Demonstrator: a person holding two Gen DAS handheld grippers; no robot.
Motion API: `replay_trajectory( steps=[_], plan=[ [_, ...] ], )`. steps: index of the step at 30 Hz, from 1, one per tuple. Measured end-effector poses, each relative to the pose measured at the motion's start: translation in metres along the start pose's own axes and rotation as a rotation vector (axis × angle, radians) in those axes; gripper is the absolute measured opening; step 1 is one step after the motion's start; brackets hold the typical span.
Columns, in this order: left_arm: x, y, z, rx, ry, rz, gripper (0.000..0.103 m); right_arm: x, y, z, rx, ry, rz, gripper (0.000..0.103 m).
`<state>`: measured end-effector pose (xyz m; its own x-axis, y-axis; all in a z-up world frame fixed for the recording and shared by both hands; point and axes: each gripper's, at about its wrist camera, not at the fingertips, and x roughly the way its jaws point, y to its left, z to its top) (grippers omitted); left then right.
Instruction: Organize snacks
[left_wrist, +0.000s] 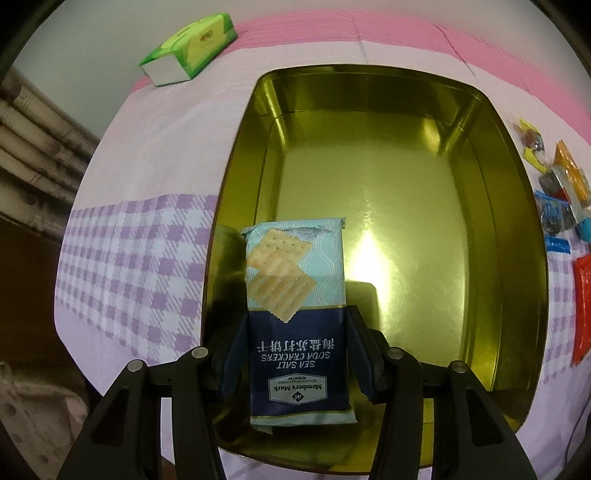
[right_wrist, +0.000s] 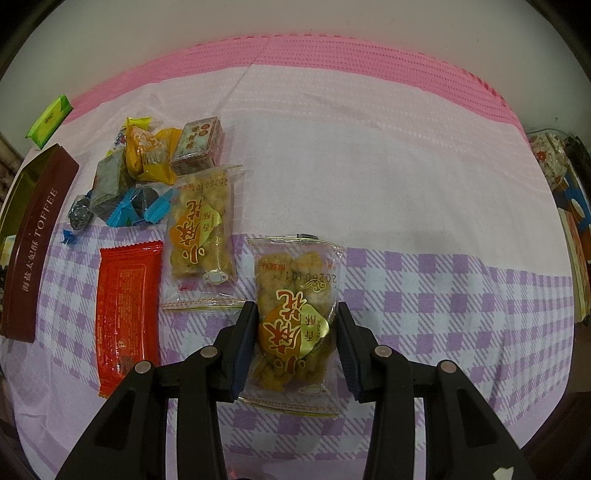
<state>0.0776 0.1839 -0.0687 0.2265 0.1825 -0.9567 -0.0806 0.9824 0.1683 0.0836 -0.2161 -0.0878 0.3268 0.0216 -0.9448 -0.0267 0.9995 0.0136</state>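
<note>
Left claw (left_wrist: 295, 354) clamped on cracker pack (left_wrist: 295, 295) over near-left corner of gold tin (left_wrist: 517, 258), rest of tin floor bare, right claw (right_wrist: 297, 343) straddling fried-dough snack bag (right_wrist: 295, 314), grip uncertain, bare worktop (right_wrist: 424, 184) rightward

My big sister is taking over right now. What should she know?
Left gripper: shut on the blue sea salt soda cracker packet, held over the gold metal tin; nothing else lies in the tin.
Right gripper: jaws around the clear fried-snack bag on the checked cloth; grip unclear.
Left: twin bag, red packet, small sweets.
</note>
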Motion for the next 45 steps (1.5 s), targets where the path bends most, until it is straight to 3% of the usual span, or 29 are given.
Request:
replay_trajectory(
  steps=[13,19,22,25,29,38,45],
  plan=[
    [-0.022,-0.005,-0.006,0.019,-0.129,0.028,0.061,-0.003,-0.004,-0.002,0.042,0.02,-0.022,0.036],
    [-0.033,0.002,-0.004,0.0,-0.182,-0.019,0.063,-0.027,-0.007,-0.001,0.074,-0.028,-0.077,0.036],
    [-0.045,0.011,-0.002,-0.033,-0.232,-0.054,0.063,-0.045,0.003,0.006,0.08,-0.061,-0.054,0.036],
    [-0.06,0.028,0.0,-0.097,-0.293,-0.078,0.07,-0.064,0.027,0.017,0.051,-0.106,-0.005,0.036],
    [-0.069,0.055,-0.004,-0.181,-0.332,-0.046,0.072,-0.083,0.081,0.031,-0.012,-0.148,0.098,0.036],
    [-0.058,0.084,-0.016,-0.247,-0.294,-0.047,0.072,-0.094,0.216,0.041,-0.18,-0.121,0.275,0.037],
    [-0.046,0.097,-0.028,-0.321,-0.249,-0.016,0.072,-0.075,0.274,0.036,-0.235,-0.053,0.311,0.037]
  ],
)
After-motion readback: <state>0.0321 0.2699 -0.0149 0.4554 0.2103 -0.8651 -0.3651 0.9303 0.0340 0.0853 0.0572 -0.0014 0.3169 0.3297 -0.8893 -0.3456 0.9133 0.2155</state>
